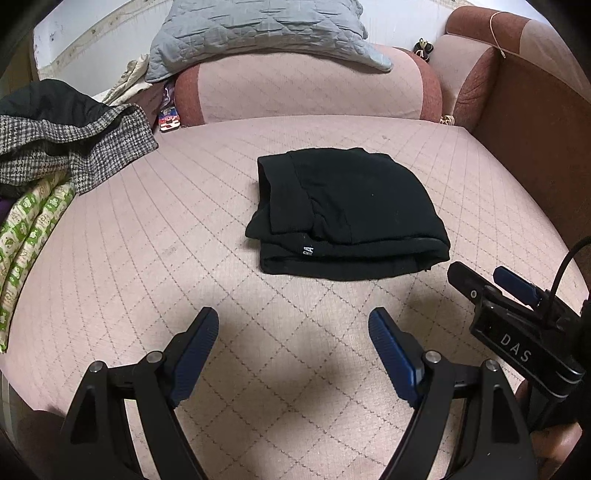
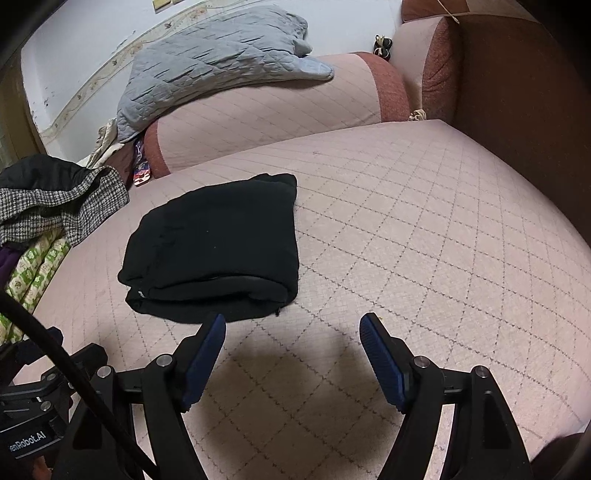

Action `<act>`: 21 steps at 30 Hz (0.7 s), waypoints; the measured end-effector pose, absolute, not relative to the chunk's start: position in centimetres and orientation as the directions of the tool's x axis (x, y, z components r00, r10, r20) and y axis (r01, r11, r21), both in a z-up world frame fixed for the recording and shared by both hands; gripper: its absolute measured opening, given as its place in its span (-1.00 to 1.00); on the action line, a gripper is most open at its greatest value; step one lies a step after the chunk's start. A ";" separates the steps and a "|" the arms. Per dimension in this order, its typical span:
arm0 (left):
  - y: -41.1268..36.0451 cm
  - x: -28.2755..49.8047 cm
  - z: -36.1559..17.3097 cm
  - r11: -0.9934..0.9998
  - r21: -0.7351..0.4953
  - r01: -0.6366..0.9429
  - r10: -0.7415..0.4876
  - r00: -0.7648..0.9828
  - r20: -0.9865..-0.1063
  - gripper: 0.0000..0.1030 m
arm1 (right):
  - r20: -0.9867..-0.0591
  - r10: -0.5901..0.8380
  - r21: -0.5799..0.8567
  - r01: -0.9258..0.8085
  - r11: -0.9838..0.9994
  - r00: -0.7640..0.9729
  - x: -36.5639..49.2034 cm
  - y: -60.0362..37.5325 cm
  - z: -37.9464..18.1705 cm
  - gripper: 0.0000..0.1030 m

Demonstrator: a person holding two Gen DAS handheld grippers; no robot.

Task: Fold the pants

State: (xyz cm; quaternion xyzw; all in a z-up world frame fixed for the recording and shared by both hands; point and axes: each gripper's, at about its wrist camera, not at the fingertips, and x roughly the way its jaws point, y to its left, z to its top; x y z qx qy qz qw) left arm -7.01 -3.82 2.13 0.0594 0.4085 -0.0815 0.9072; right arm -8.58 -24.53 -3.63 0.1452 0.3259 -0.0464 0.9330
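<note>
The black pants [image 1: 347, 214] lie folded into a compact stack on the pink quilted sofa seat [image 1: 184, 240]. They also show in the right wrist view [image 2: 218, 247], left of centre. My left gripper [image 1: 293, 325] is open and empty, hovering above the seat a little in front of the pants. My right gripper [image 2: 293, 328] is open and empty, just in front of the stack's near right corner. The right gripper also shows at the right edge of the left wrist view [image 1: 480, 284], beside the pants.
A houndstooth and black garment [image 1: 70, 144] and a green patterned cloth [image 1: 29, 229] are piled at the left. A grey quilted pillow [image 1: 255, 33] rests on the pink bolster [image 1: 306, 88] behind. A brown armrest [image 1: 535, 147] bounds the right side.
</note>
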 end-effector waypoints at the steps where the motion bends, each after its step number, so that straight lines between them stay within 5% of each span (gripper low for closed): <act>1: -3.8 -7.0 2.1 0.980 0.039 0.196 -0.100 0.651 -0.752 0.61 | -0.622 0.006 0.239 0.182 0.954 0.783 -8.6 -24.5 -3.7 0.55; 13: -3.2 -7.0 2.2 0.984 0.023 0.176 -0.105 0.680 -0.725 0.61 | -0.630 -0.014 0.195 0.176 0.965 0.777 -8.1 -23.9 -4.2 0.58; 16: -2.6 -8.1 3.4 0.990 0.046 0.132 -0.073 0.769 -0.635 0.61 | -0.620 -0.008 0.192 0.162 0.968 0.784 -8.2 -23.5 -4.1 0.59; 21: -0.7 -11.5 6.7 1.000 0.004 0.018 -0.015 0.923 -0.384 1.00 | -0.582 -0.035 0.136 0.140 0.981 0.812 -8.9 -22.2 -3.5 0.64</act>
